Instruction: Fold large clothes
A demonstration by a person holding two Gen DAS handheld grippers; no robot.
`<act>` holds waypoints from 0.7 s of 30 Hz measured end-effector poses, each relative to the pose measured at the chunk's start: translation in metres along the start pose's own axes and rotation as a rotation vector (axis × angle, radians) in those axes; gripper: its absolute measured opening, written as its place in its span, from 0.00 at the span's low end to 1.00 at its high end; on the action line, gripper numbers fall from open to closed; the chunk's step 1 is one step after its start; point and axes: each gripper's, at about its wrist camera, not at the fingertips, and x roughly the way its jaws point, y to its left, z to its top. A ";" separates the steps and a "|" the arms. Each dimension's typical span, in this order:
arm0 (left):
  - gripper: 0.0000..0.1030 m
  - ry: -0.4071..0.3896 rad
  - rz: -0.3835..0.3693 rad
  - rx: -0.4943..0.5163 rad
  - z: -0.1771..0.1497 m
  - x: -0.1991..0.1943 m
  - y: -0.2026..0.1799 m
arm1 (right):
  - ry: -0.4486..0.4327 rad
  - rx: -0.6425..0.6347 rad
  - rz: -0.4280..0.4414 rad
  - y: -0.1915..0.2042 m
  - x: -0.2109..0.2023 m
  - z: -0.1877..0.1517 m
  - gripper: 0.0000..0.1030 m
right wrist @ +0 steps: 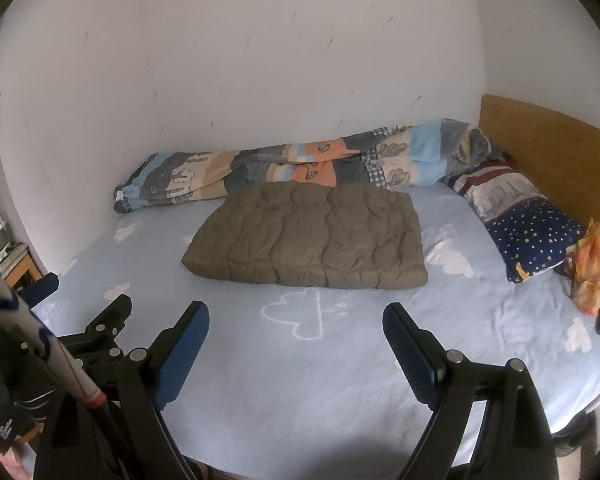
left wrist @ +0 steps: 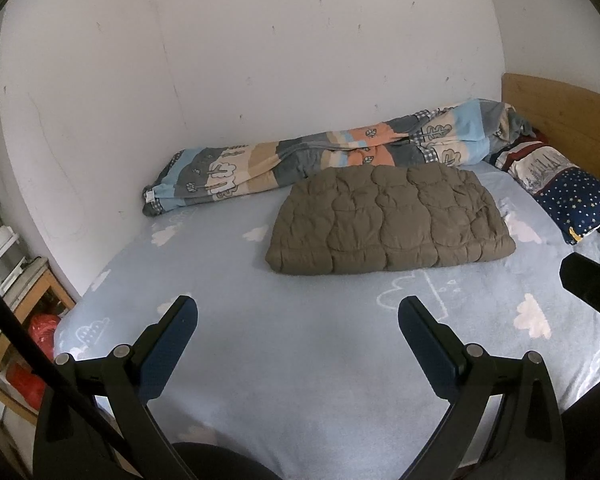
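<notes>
I had both grippers spread wide and empty over the near sheet (left wrist: 300, 380). The folded brown quilt (left wrist: 388, 220) lay ahead mid-bed, well clear of the jaws, long axis running left-right; my left gripper (left wrist: 298, 322) and right gripper (right wrist: 296, 326) looked about equally near.

A folded quilted garment (left wrist: 388, 220) lies mid-bed on the sheet (left wrist: 300, 360). Behind it, along the wall (left wrist: 260, 60), stretches a rolled duvet (left wrist: 320, 152). To the right, a pillow (left wrist: 560, 188) lies before the headboard (left wrist: 560, 108). A shelf (left wrist: 24, 308) stands left of the bed.
</notes>
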 end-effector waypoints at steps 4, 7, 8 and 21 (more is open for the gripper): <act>0.97 0.011 -0.002 -0.004 -0.001 0.004 0.002 | 0.009 -0.006 0.000 0.003 0.004 -0.001 0.89; 0.97 0.021 -0.006 -0.010 -0.002 0.008 0.003 | 0.016 -0.011 -0.001 0.005 0.006 -0.002 0.89; 0.97 0.024 -0.007 -0.011 -0.002 0.009 0.003 | 0.018 -0.012 -0.001 0.006 0.007 -0.002 0.89; 0.97 0.041 0.003 -0.014 -0.006 0.019 0.001 | 0.042 -0.013 -0.007 0.009 0.017 -0.006 0.89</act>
